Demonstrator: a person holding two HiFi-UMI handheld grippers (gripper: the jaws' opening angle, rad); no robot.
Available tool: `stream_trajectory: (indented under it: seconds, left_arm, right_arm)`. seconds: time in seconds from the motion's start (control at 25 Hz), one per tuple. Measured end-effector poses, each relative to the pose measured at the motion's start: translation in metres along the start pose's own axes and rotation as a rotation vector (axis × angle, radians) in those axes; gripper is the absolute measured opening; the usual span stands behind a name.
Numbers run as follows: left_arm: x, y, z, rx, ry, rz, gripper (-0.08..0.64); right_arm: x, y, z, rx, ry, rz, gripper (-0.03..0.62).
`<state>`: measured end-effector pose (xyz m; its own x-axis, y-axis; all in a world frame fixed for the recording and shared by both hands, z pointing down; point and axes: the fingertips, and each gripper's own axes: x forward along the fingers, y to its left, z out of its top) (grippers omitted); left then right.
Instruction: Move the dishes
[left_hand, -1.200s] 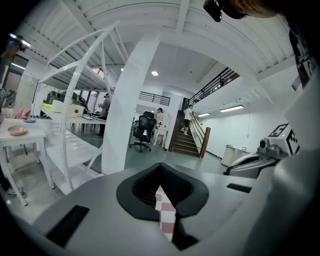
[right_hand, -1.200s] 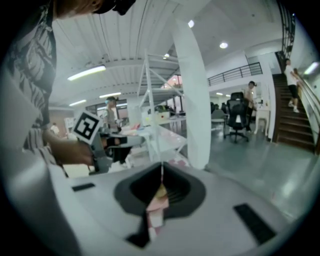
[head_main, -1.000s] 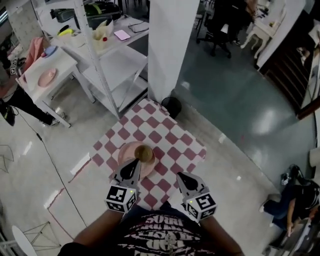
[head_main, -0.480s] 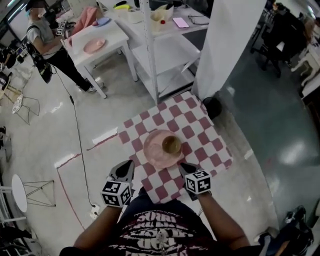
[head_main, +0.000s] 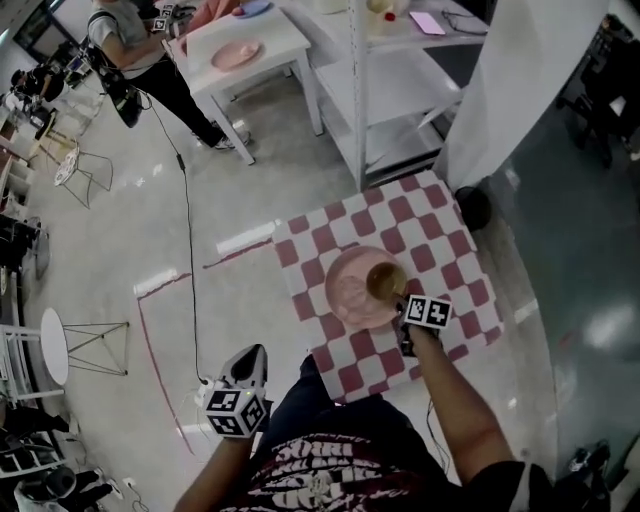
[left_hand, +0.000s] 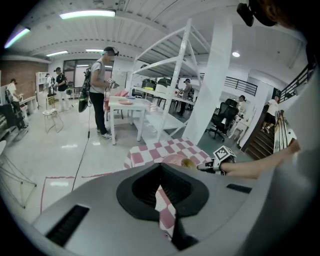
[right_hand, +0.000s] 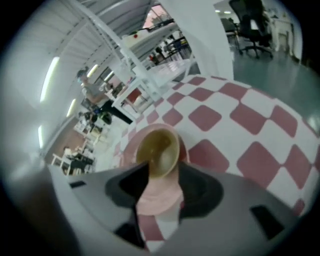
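Nearness decides the coming move, and it favours the right hand. On the surface covered with a red-and-white checked cloth (head_main: 440, 232) lies a round pale pink plate (head_main: 348, 296). A small round olive-brown bowl (head_main: 385, 281) stands on the right part of this plate. The right tool (right_hand: 161, 170) hangs just beside the bowl, at the right rim of the plate, and points down at it. In the right gripper view the bowl is straight ahead, with its near rim just inside the gap between the two jaws. These jaws have just been opening and now stand wide apart, and no pad presses on the bowl or the plate. Both dishes are round, so there is no long axis to line up with, only a rim to take between the jaws. The left tool (head_main: 252, 362) is well apart from the dishes, over the pale floor (head_main: 170, 250) off the left corner of the surface. Its jaws are drawn together at the tips with nothing between them. I judge that the right hand is the one placed to take a dish first.
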<state>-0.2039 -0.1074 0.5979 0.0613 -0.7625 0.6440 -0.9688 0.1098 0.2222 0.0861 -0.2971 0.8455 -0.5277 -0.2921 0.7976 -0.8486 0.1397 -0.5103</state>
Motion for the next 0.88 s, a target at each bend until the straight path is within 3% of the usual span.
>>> stream_trajectory:
  seconds: [0.2, 0.28, 0.32, 0.44, 0.64, 0.88]
  left_arm:
    - [0.015, 0.011, -0.008, -0.018, 0.020, -0.023, 0.031]
    - [0.029, 0.009, -0.004, -0.011, 0.027, -0.054, 0.031]
    - [0.036, 0.006, -0.001, -0.004, 0.031, -0.077, 0.031]
    - [0.057, -0.007, 0.013, 0.028, 0.036, -0.151, 0.031]
    - [0.093, -0.021, 0.031, 0.078, 0.050, -0.257, 0.031]
    - [0.129, -0.038, 0.047, 0.137, 0.084, -0.343, 0.031]
  right_arm:
    - [0.036, -0.016, 0.002, 0.117, 0.064, -0.094, 0.185]
    - [0.043, -0.023, -0.002, 0.139, 0.094, -0.130, 0.082]
    - [0.042, -0.027, -0.003, 0.144, 0.094, -0.147, 0.064]
    - [0.024, -0.031, 0.003, 0.156, 0.056, -0.169, 0.041]
    - [-0.013, -0.028, 0.019, 0.223, -0.047, -0.124, 0.041]
    - [-0.073, -0.092, 0.011, 0.321, -0.100, -0.241, 0.041]
